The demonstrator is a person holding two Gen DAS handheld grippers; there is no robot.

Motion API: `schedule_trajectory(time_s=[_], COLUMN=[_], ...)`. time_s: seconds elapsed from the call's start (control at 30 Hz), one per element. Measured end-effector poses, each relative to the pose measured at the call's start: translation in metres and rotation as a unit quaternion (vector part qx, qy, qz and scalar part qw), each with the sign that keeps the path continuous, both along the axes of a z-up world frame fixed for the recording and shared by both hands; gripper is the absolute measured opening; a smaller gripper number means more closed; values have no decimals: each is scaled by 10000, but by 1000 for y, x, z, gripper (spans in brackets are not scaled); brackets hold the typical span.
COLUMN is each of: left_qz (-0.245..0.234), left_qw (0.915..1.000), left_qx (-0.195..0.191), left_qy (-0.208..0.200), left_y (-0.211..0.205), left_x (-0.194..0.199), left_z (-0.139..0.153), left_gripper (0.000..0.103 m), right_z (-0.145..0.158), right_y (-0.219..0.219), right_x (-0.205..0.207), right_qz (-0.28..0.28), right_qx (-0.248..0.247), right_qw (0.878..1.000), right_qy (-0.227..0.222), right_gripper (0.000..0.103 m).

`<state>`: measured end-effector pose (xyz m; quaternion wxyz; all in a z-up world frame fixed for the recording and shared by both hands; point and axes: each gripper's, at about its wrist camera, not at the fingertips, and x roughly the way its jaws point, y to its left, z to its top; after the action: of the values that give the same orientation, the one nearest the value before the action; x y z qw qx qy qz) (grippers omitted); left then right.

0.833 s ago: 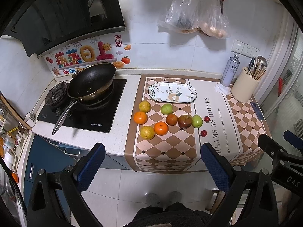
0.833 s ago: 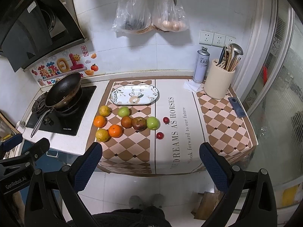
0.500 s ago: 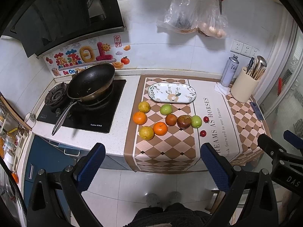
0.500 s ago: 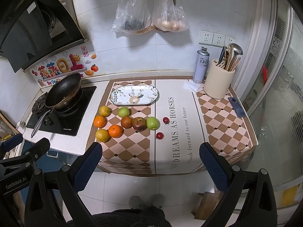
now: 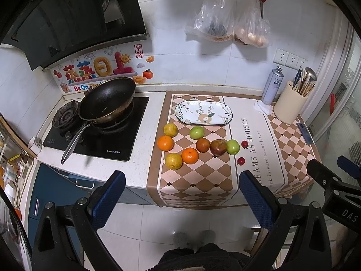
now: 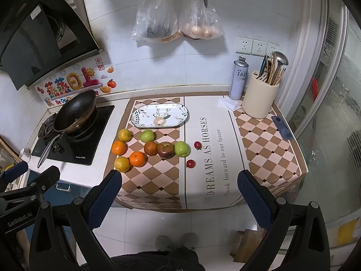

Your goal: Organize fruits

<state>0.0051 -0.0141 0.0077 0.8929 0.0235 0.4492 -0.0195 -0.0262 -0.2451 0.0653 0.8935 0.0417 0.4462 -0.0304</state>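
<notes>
Several fruits lie on the checkered mat: two oranges (image 5: 165, 143), two yellow citrus (image 5: 173, 161), two green apples (image 5: 196, 132), a brown fruit (image 5: 202, 144), a dark red apple (image 5: 218, 147) and two small red fruits (image 5: 241, 160). An empty oval deer-pattern plate (image 5: 203, 113) sits behind them; it also shows in the right wrist view (image 6: 159, 115). My left gripper (image 5: 180, 194) and right gripper (image 6: 178, 192) are open and empty, held back from the counter's front edge above the floor.
A black wok (image 5: 107, 100) sits on the stove at left. A spray can (image 6: 238, 78), a utensil holder (image 6: 260, 99) and a phone (image 6: 282, 127) stand at the back right. Bags (image 6: 176, 11) and scissors hang on the wall. A glass door is at right.
Both views have shifted very slightly; the fruits and plate have not moved and both grippers stay open.
</notes>
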Motion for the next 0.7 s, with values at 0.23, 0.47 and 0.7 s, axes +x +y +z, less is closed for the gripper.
schedule_trajectory(time_s=[0.23,0.47,0.7], left_qz=[52,243,491], left_qw=[9997,9985,9984], left_qx=[-40,96,210], left_qy=[-219,-476,194], left_y=[4,38,71], left_x=[15,46,104], left_z=[-4,-34,-88], left_gripper=[103,103,103], right_z=[-12,-58,-127], right_y=[3,14,17], right_x=[6,31,78], right_qz=[-205,-324,-345], right_qx=[330,572,787], right_qw=[9991,9978,9932], right_qy=[-145,74,787], right_gripper=[103,103,103])
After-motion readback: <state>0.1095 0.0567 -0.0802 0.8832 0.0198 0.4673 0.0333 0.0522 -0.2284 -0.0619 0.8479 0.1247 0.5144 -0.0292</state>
